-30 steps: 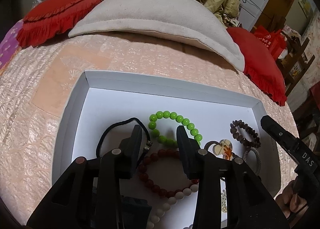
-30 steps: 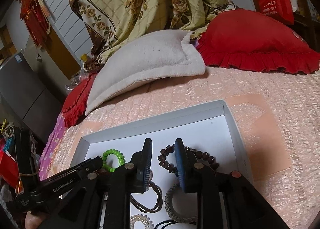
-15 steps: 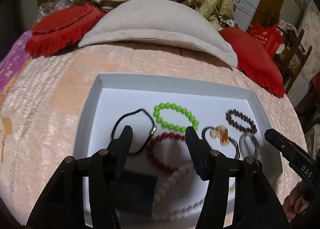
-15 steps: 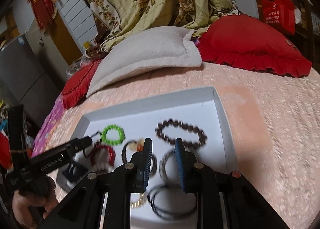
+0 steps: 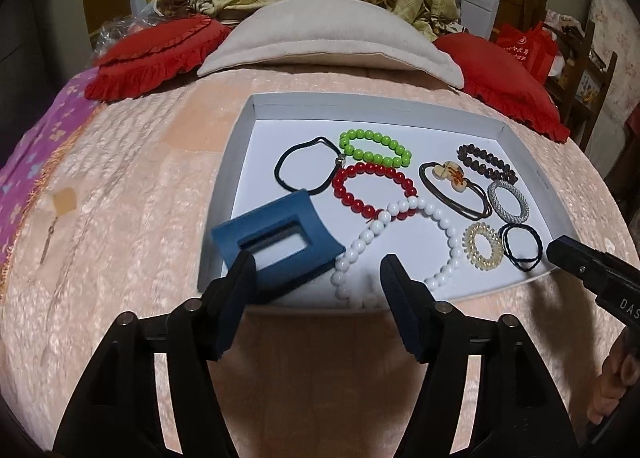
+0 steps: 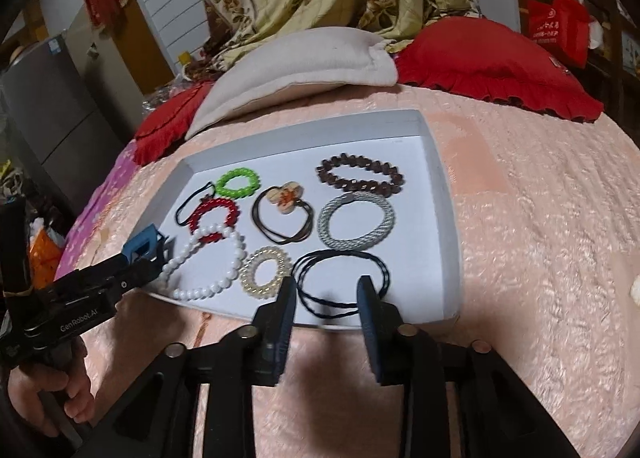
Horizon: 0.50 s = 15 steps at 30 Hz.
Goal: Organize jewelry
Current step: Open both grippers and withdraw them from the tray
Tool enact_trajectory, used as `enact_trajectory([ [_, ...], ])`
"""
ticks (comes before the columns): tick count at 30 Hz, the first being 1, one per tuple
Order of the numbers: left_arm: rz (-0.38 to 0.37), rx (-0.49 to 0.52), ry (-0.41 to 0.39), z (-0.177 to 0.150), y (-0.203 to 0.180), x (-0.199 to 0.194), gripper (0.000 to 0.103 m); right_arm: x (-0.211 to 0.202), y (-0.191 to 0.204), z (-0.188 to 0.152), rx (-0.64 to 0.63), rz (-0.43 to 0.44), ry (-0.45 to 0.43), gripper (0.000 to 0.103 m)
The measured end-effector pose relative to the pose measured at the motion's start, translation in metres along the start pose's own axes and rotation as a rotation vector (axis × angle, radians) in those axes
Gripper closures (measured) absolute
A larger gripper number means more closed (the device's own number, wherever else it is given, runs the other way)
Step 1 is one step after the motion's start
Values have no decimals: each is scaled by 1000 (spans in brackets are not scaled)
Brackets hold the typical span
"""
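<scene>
From my left wrist view, my left gripper (image 5: 316, 278) hovers with fingers spread, empty, at the near edge of the shallow white cardboard tray (image 5: 372, 104), just behind a blue rectangular hair claw (image 5: 276, 236) and white bead necklace (image 5: 416, 242). From my right wrist view, my right gripper (image 6: 327, 300) hangs parted over the black corded hair tie (image 6: 340, 278), with the tray rim between.

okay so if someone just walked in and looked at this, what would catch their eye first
Likely the white tray on the peach bedspread, filled with bracelets and hair ties: a bright green bead bracelet at the back, a red one just in front. A blue hair claw sits at the tray's near left corner.
</scene>
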<state>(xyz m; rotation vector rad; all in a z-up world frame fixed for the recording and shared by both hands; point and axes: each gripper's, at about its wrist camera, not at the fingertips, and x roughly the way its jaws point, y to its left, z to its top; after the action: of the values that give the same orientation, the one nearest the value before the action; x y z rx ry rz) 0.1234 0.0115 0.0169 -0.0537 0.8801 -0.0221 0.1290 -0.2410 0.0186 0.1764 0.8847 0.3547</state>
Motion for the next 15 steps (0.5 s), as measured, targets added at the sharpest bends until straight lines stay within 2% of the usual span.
enact_trajectory([
  [3, 21, 10, 1, -8, 3, -3, 37, -4, 1, -5, -12, -1, -2, 68],
  [6, -12, 9, 0, -15, 7, -10, 37, -10, 1, -11, -11, 17, 1, 68],
  [11, -12, 22, 3, -31, 3, -24, 37, -20, 5, -23, -62, 18, 9, 68],
  [15, -31, -30, -17, -39, 4, -39, 37, -37, 7, -31, -73, -17, -23, 67],
])
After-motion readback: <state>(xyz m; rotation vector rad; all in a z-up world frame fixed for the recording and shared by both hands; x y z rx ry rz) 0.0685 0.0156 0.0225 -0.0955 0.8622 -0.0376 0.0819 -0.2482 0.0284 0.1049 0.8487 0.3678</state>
